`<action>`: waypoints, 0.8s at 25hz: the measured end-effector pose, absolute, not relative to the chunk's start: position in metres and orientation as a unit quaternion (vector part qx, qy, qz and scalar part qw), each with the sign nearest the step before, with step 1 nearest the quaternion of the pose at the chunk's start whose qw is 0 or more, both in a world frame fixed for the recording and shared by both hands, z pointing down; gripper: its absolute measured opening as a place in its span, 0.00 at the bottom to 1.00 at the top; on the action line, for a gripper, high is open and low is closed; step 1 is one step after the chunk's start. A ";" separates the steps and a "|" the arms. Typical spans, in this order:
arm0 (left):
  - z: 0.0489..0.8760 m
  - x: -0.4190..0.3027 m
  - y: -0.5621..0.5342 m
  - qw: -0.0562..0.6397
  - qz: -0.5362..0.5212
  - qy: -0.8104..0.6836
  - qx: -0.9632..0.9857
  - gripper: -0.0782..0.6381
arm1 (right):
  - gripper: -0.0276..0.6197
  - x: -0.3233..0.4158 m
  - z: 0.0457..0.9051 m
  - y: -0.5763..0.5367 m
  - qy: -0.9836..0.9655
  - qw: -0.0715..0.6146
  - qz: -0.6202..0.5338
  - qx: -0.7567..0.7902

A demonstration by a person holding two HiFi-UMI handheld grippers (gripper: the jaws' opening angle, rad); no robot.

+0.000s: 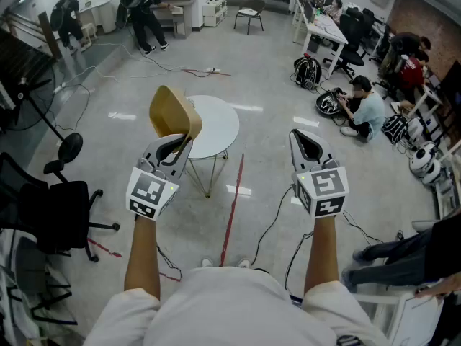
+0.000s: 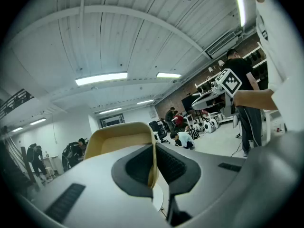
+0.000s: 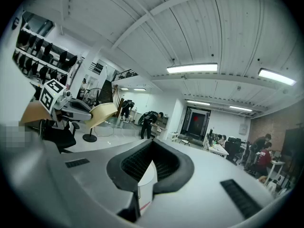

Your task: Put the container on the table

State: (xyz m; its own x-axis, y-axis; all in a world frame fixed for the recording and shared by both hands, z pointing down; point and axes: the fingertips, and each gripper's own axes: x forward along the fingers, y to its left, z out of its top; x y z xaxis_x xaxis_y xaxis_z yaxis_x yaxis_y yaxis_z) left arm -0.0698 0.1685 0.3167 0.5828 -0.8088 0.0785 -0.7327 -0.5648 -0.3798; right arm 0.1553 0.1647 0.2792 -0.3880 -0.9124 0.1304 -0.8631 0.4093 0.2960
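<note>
A tan, open-topped container (image 1: pixel 174 114) is held up in the air, tilted, above the near-left edge of the round white table (image 1: pixel 216 130). My left gripper (image 1: pixel 174 146) is shut on its lower wall; in the left gripper view the container's wall (image 2: pixel 153 167) runs between the dark pads and its rim (image 2: pixel 118 139) rises beyond. My right gripper (image 1: pixel 309 146) is shut with nothing in it, level with the left one and off the table's right side. From the right gripper view I see the container (image 3: pixel 102 112) and left gripper (image 3: pixel 71 104) at the left, and a sliver of the table (image 3: pixel 147 175) between the pads.
A black office chair (image 1: pixel 50 207) stands at the left, a floor fan (image 1: pixel 68 146) behind it. A red line (image 1: pixel 232 215) and black cables (image 1: pixel 277 222) cross the grey floor. Someone sits on the floor (image 1: pixel 364 110) at the right; desks (image 1: pixel 324 31) and other people are farther back.
</note>
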 end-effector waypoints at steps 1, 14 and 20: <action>0.318 -0.064 0.169 0.156 -0.125 0.442 -0.874 0.15 | 0.06 0.162 0.281 0.164 -0.830 0.136 -0.092 0.534; 0.338 -0.019 0.126 0.146 -0.143 0.468 -0.860 0.15 | 0.06 0.214 0.295 0.109 -0.849 0.111 -0.083 0.510; 0.348 -0.031 0.058 0.149 -0.143 0.471 -0.858 0.15 | 0.06 0.198 0.307 0.039 -0.852 0.106 -0.081 0.506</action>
